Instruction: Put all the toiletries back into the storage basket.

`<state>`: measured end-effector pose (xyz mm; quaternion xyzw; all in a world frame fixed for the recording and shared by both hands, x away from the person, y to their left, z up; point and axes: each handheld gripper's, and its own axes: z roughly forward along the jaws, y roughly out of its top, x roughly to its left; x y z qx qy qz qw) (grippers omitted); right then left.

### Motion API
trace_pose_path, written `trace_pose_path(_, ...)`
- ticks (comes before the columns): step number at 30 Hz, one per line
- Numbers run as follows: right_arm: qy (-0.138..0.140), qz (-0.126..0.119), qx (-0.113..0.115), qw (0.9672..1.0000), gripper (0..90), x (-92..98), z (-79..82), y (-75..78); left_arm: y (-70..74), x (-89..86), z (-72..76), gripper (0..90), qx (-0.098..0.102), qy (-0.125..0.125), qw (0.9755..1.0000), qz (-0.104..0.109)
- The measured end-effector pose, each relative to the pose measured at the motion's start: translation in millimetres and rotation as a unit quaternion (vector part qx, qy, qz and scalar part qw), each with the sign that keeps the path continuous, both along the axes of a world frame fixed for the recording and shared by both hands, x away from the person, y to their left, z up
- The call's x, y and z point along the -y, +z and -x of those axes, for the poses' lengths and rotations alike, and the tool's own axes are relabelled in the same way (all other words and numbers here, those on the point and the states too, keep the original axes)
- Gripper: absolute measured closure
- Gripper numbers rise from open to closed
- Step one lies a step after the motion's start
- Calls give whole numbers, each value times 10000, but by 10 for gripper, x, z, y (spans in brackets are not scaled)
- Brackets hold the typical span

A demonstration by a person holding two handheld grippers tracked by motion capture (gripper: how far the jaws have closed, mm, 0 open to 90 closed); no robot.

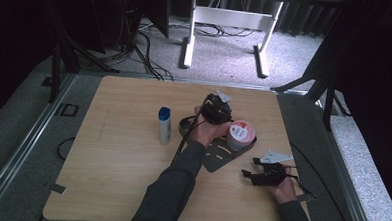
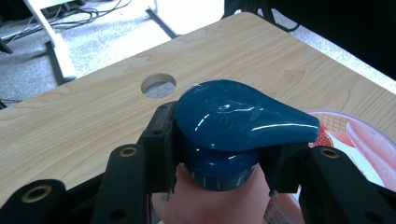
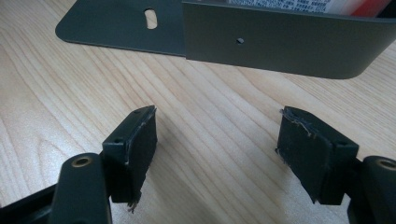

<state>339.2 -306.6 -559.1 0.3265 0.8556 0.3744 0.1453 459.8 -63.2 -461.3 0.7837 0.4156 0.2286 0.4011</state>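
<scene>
Left tool [image 2: 219,172]: its two black jaws are closed on the neck of a pink bottle with a dark blue pump cap [image 2: 233,128], pads pressing on either side just under the cap
Pump bottle: held up in the left tool's grip; in the high view the left tool [image 1: 217,110] sits near the middle of the tabletop, just left of the pink tub
Right tool [image 3: 217,149]: jaws wide apart with nothing between them, only bare wood; in the high view it rests low near the right near corner [image 1: 261,176]
Light wood-grain tabletop [image 1: 117,157]: carries everything; a round hole shows in it in the left gripper view [image 2: 159,85]
Round pink tub with a printed lid [image 1: 240,134]: stands on the tabletop at the far end of the bracket, just right of the left tool
Flat dark grey metal bracket with slots [image 3: 280,44]: lies between the two tools, its upright wall facing the right tool
White bottle with a blue cap [image 1: 164,125]: stands upright, left of the left tool and well apart from it
</scene>
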Motion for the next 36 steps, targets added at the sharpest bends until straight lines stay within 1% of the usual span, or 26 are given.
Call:
trace_pose_path(4,-1,1,-3,10000,281,0,1,0,-16,4,25,524,36,77,9999,53)
trace_pose_path(9,-2,-2,-8,10000,280,-1,1,0,-39,-27,56,520,64,-35,10000,42)
trace_pose_path(12,-4,-2,-9,10000,280,-1,2,0,-44,-29,60,517,58,-20,9999,80)
trace_pose_path(17,-5,-3,-11,10000,281,-1,2,0,-47,-31,63,516,53,-22,9999,83)
trace_pose_path(19,-1,-1,-5,10000,280,-1,0,0,-50,-34,57,505,10,-45,9999,106)
trace_pose_path(21,0,0,-4,10000,280,-1,0,0,-59,-43,45,481,-88,-99,9998,155)
trace_pose_path(22,-2,1,-5,10000,280,-1,1,0,-64,-50,39,452,-129,-125,9997,192)
trace_pose_path(26,-1,2,-6,10000,280,0,1,0,-60,-88,43,425,-214,-179,9993,249)
trace_pose_path(31,0,0,-6,10000,280,-1,0,0,-54,-109,81,378,-235,-264,9992,207)
trace_pose_path(36,-1,-1,-7,10000,280,-2,0,0,-38,-156,126,372,-241,-308,9989,253)
